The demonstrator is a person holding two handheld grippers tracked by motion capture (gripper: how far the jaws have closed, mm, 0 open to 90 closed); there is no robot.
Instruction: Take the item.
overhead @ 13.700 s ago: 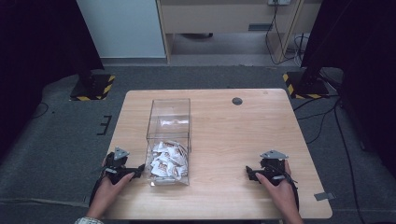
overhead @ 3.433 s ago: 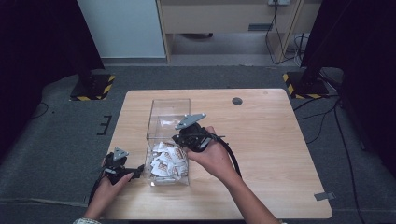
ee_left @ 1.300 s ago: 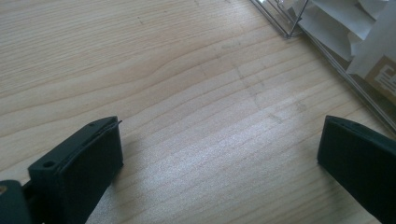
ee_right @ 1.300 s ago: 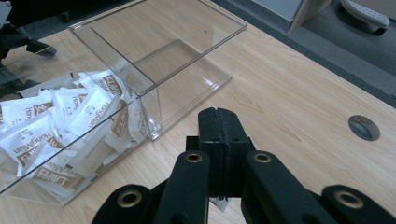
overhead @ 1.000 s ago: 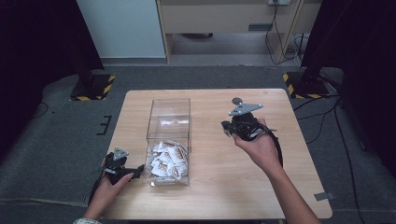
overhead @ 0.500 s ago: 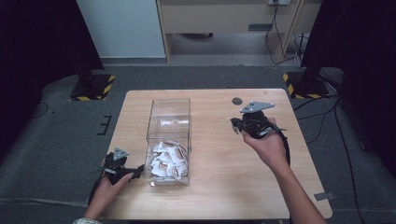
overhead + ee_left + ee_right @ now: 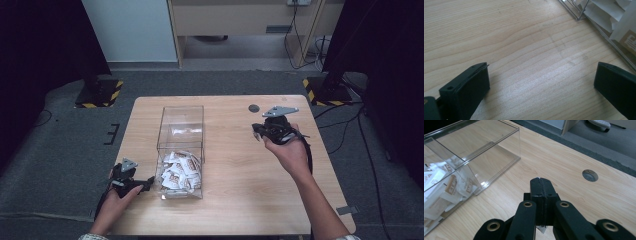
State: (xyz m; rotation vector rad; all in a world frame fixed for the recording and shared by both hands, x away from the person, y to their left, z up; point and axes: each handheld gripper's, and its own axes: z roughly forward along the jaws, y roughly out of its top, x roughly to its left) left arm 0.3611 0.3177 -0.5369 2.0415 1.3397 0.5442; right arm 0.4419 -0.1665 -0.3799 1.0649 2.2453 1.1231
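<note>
Right gripper (image 7: pixel 258 131) mid-right of frame, above table (image 7: pixel 235 200), fingers pinched on a white sachet (image 7: pixel 541 228). Box (image 7: pixel 181 150) centre-left, sachets heaped at near end. Left gripper (image 7: pixel 145 184) lower left, fingers wide, empty. Release seemingly pending; heap remains.

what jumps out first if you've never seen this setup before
A clear plastic box stands on the middle of the wooden table, its near end heaped with small white packets. The right gripper is held up over the table's far right part, jaws pressed together on a sliver of white. The left gripper rests near the box's near left corner, jaws wide apart.
</note>
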